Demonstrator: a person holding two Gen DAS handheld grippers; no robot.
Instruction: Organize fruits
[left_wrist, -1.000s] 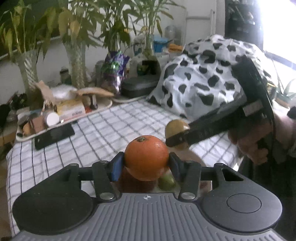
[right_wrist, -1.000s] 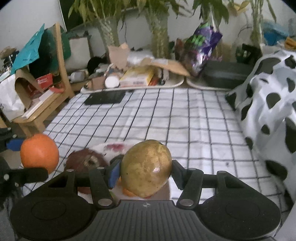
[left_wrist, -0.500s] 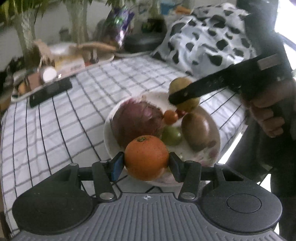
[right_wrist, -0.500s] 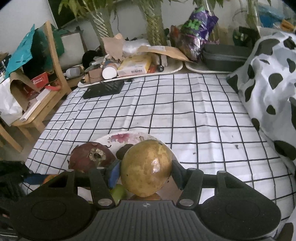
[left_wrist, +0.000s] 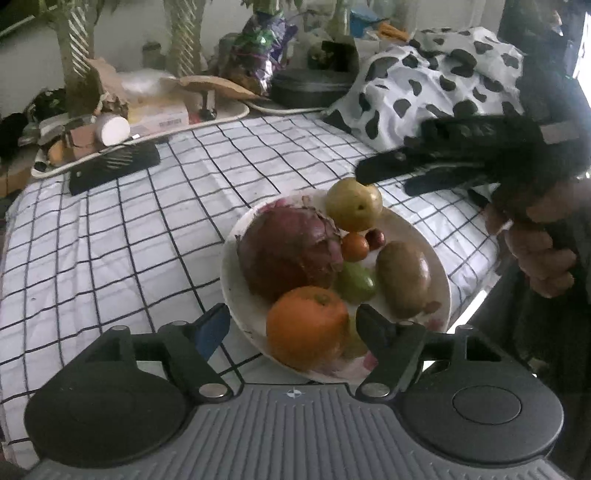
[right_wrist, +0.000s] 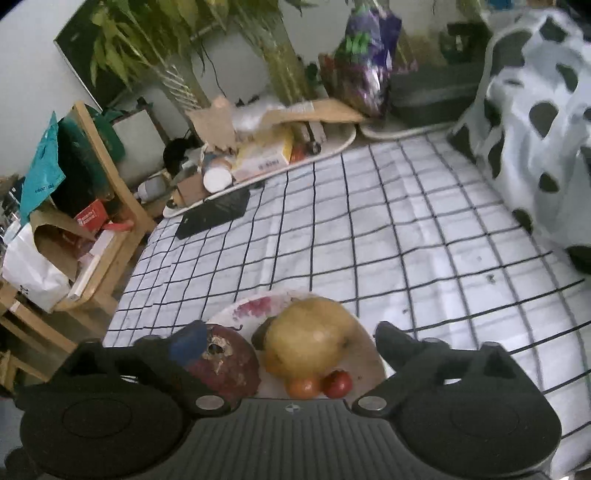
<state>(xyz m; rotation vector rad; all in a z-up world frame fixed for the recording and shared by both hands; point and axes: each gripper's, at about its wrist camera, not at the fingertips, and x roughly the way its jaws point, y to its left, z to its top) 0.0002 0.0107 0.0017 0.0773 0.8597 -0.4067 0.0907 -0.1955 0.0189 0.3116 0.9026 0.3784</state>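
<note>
A white flowered plate (left_wrist: 441, 284) lies on the checked sheet and holds several fruits. An orange (left_wrist: 306, 328) rests on its near rim between the fingers of my left gripper (left_wrist: 291, 328), whose jaws are opening and stand clear of the orange. A yellow pear (left_wrist: 352, 203) sits at the plate's far side under my right gripper (left_wrist: 384, 181). In the right wrist view the pear (right_wrist: 310, 343) lies on the plate (right_wrist: 371, 354) between the opening jaws of the right gripper (right_wrist: 291, 339), untouched. A big dark red fruit (left_wrist: 288, 251), a brown oblong fruit (left_wrist: 404, 277) and small fruits lie between.
A black phone (left_wrist: 114, 168) lies on the sheet at the far left. Behind it a cluttered white tray (left_wrist: 229, 114), a black case (left_wrist: 310, 86) and potted plants line the wall. A cow-print blanket (left_wrist: 424, 85) is heaped at the right. A wooden chair (right_wrist: 110, 206) stands beside the bed.
Both grippers have opened and let go. The orange now rests on the plate's near rim and the pear on its far side. The left gripper came down toward the plate.
</note>
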